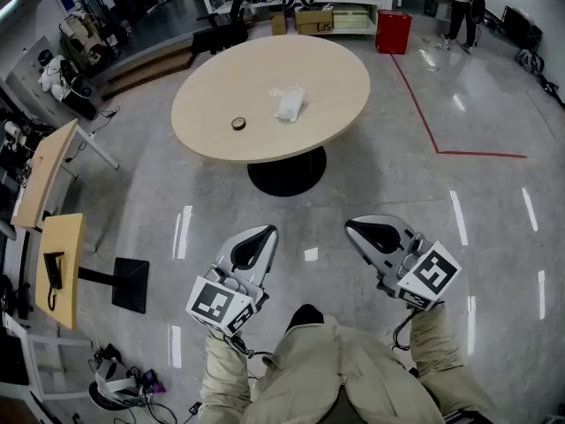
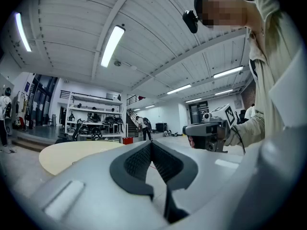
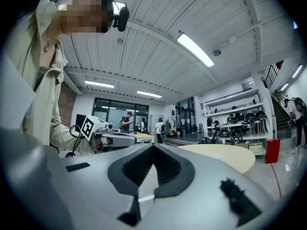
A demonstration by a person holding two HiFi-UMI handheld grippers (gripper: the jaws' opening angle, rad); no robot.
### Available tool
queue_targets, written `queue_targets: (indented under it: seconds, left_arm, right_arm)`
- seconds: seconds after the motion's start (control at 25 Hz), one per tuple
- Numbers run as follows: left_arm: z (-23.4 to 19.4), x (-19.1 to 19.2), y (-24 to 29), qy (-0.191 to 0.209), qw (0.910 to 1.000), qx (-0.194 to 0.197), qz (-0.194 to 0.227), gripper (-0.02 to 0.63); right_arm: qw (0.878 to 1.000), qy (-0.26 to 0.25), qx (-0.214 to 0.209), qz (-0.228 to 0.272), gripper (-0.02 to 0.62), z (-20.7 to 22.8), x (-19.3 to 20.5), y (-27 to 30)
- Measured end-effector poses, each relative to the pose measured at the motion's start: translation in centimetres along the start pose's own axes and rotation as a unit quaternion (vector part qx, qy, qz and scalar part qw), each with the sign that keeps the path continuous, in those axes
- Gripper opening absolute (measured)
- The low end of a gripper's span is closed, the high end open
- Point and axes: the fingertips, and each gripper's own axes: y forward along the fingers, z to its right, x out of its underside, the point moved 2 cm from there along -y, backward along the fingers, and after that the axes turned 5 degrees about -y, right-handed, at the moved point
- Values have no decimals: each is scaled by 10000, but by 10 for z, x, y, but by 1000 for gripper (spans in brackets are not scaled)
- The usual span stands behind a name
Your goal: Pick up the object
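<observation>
A round beige table (image 1: 335, 78) stands ahead of me. On it lie a small dark round object (image 1: 238, 124) and a white crumpled packet (image 1: 290, 102). Both grippers hang low in front of my body, well short of the table. The left gripper (image 1: 262, 234) is shut with nothing between its jaws; in its own view the tips (image 2: 151, 145) meet, with the table top (image 2: 67, 155) beyond. The right gripper (image 1: 353, 226) is also shut and empty, its tips (image 3: 153, 147) touching, and the table (image 3: 225, 157) lies to its right.
The table rests on a black round base (image 1: 287, 173). Two small wooden desks (image 1: 62, 268) stand at the left. A red box (image 1: 393, 32) and shelves with cardboard boxes (image 1: 313, 20) are behind the table. Red floor tape (image 1: 424, 117) runs at the right; a person (image 1: 461, 7) stands far back.
</observation>
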Motion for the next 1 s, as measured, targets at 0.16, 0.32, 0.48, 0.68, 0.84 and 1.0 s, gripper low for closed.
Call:
queue_targets:
  seconds: [0.16, 0.32, 0.48, 0.68, 0.84, 1.0]
  left_arm:
    - [-11, 3, 13, -42, 10000, 30, -19, 6]
    - [-28, -1, 30, -43, 10000, 42, 58, 6]
    - [-55, 1, 54, -29, 9999, 101, 33, 6]
    - [-97, 0, 88, -34, 9999, 160, 52, 6]
    - [-133, -3, 117, -47, 9995, 304, 14, 6]
    - [-169, -12, 144, -81, 9993, 366, 41, 6]
  right_arm:
    - [10000, 42, -35, -48, 2, 10, 7, 11]
    - [10000, 46, -31, -56, 3, 27, 10, 24]
    - [10000, 46, 9, -85, 3, 53, 18, 46]
    - [9999, 13, 116, -90, 2, 95, 23, 75]
    - [9997, 19, 235, -90, 2, 128, 23, 104]
    - [9994, -13, 315, -171, 2, 158, 22, 129]
